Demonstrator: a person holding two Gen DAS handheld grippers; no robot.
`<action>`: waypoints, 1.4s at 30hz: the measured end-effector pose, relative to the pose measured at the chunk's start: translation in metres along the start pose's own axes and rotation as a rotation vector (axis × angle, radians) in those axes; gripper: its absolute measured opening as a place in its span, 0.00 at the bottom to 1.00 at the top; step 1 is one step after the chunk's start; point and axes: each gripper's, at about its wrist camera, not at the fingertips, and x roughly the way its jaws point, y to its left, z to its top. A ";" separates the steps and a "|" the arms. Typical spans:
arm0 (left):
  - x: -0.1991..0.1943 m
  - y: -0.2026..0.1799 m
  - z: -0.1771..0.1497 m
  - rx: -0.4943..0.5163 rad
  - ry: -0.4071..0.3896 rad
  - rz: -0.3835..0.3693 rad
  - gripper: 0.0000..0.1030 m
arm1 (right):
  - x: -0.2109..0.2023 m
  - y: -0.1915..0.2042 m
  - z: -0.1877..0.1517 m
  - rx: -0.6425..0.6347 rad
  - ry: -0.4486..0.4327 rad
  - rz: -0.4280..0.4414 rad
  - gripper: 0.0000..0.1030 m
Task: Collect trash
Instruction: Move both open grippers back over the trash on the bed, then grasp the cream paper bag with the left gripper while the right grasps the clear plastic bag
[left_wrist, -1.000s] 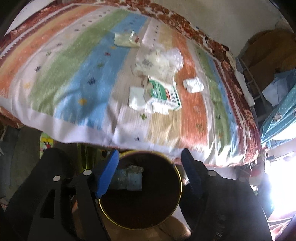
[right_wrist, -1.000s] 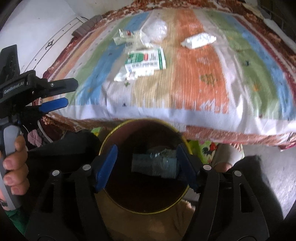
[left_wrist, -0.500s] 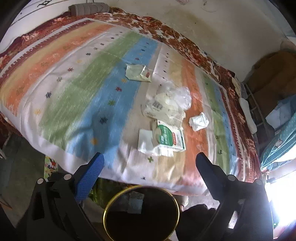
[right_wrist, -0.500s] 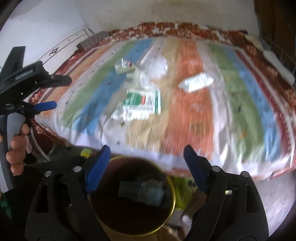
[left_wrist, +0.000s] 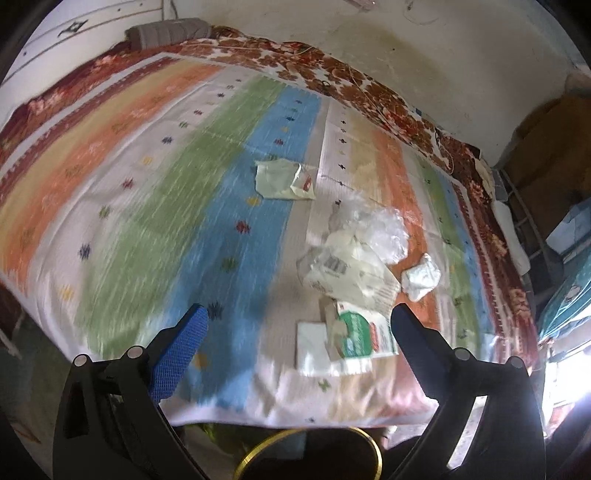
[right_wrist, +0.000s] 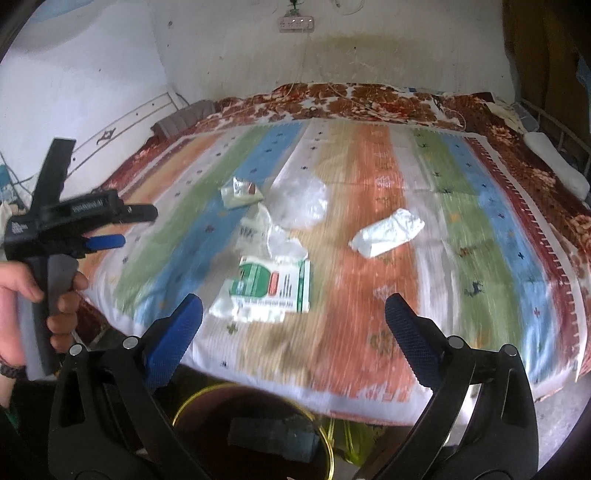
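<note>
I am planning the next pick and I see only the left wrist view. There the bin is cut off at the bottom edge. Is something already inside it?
Observer: Yes. The right wrist view looks into the gold-rimmed bin. One dark grey-green piece of trash lies inside it.
Operator: And the right claw, does it carry anything?
Observer: No. The right claw is open. Its jaws have just been opening and nothing is between them. It hangs over the near edge of the striped bedcover, with the green and white carton just ahead of it.
</note>
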 end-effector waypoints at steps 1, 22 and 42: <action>0.005 0.000 0.003 0.009 -0.001 0.000 0.94 | 0.004 -0.002 0.003 0.007 -0.004 0.004 0.91; 0.065 0.012 0.052 0.098 -0.054 -0.038 0.93 | 0.095 -0.030 0.048 0.085 0.018 0.040 0.91; 0.142 0.019 0.094 0.104 -0.041 -0.070 0.80 | 0.179 -0.036 0.084 0.110 0.028 0.125 0.84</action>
